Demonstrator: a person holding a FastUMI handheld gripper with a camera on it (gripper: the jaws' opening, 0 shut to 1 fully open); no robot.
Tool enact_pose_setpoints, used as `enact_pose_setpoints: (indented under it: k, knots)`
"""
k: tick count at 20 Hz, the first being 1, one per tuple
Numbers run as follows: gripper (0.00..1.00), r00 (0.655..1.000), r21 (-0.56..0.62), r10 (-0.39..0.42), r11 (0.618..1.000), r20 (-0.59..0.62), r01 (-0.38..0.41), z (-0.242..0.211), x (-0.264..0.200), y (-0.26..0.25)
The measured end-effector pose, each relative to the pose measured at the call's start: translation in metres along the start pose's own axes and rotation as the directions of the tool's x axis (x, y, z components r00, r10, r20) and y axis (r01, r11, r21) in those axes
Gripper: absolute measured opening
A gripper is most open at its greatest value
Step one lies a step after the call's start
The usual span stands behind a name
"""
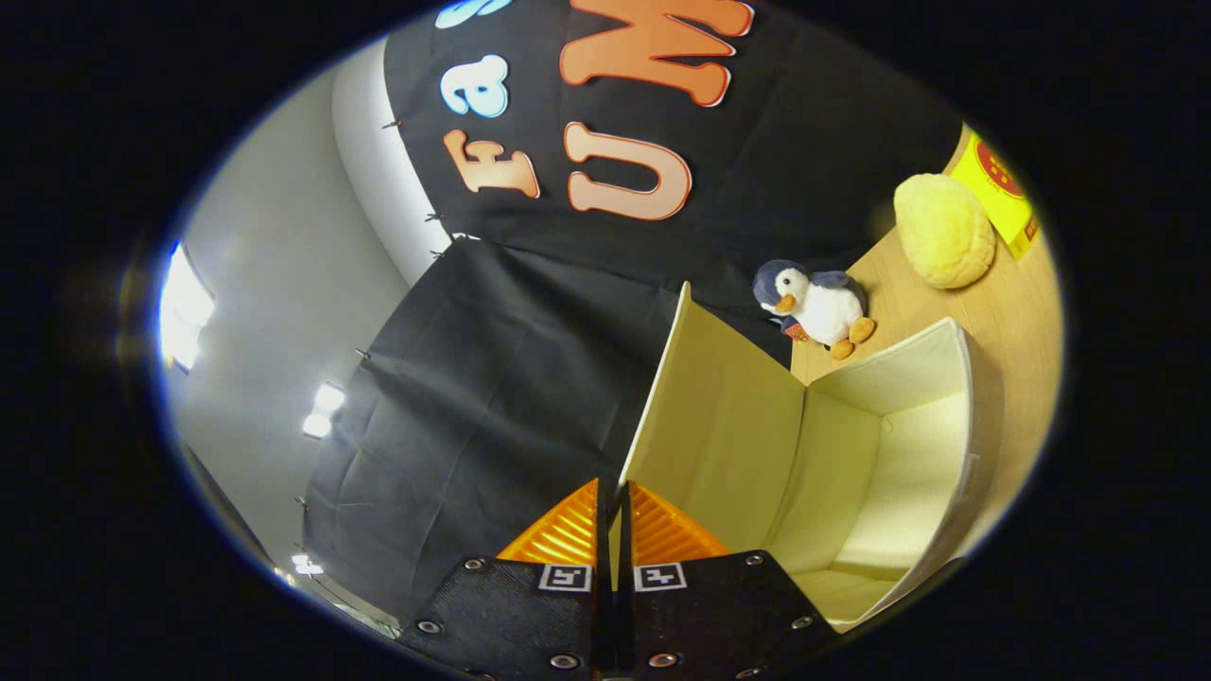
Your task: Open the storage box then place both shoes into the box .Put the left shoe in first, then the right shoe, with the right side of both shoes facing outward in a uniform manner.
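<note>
My gripper (pixel 612 492) is shut on the edge of the storage box's lid (pixel 716 416), a cream flat panel that stands lifted, running from between my fingers away toward the booth's back wall. The storage box (pixel 932 369) is cream fabric and lies open to the right of the lid. Its inside is bare as far as I see. The whole view is strongly tilted.
The box stands on a light wooden table (pixel 1012 312). Beyond it sit a small penguin plush toy (pixel 818 305), a round yellow plush cushion (pixel 944 230) and a yellow box (pixel 998 189) near the wall. Black cloth hangs behind and to the left.
</note>
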State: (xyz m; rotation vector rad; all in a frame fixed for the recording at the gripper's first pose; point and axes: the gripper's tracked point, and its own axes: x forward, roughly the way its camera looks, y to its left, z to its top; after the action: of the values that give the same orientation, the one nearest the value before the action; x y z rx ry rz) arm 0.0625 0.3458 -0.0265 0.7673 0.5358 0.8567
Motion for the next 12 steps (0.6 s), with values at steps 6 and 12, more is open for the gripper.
enact_pose_setpoints:
  k: [6, 12]
  knots:
    - [0.02, 0.995, -0.041, -0.086, 0.996, -0.044, 0.084, -0.025, 0.064, 0.019]
    - [0.55, 0.977, -0.101, -0.177, 0.981, -0.116, 0.166, -0.059, 0.103, 0.015]
